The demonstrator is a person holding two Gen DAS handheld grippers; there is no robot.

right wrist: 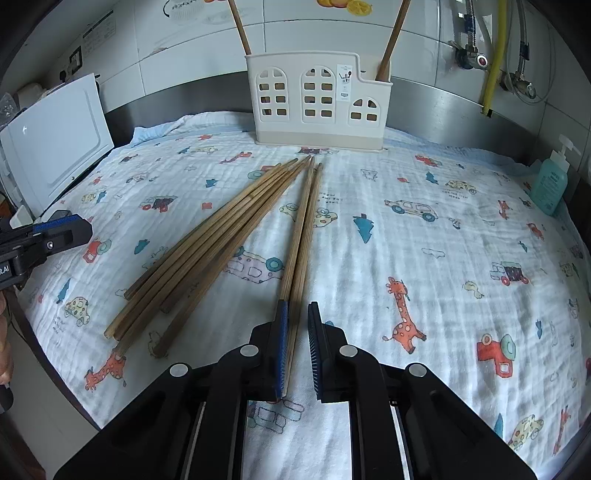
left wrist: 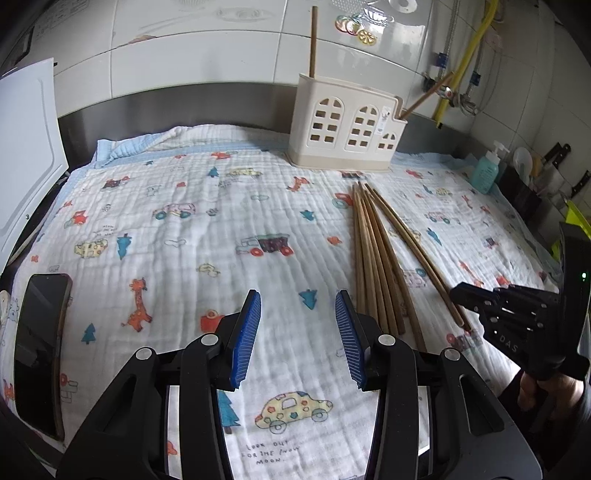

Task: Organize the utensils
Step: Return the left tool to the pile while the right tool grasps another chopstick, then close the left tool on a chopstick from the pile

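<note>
The right gripper is straddling the near ends of a pair of chopsticks, its jaws narrowly parted and not yet clamping. A larger chopstick bundle is lying fanned just left on the printed cloth. The left gripper is hovering wide open over bare cloth, holding nothing. The cream utensil holder is standing at the cloth's far edge, holding two upright chopsticks.

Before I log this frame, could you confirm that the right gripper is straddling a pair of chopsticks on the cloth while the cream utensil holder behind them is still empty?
Not quite: the utensil holder is not empty. The right wrist view shows two chopsticks already standing in it, one at its left end and one in its right compartment. The rest holds: the right gripper straddles a pair of chopsticks on the cloth.
</note>
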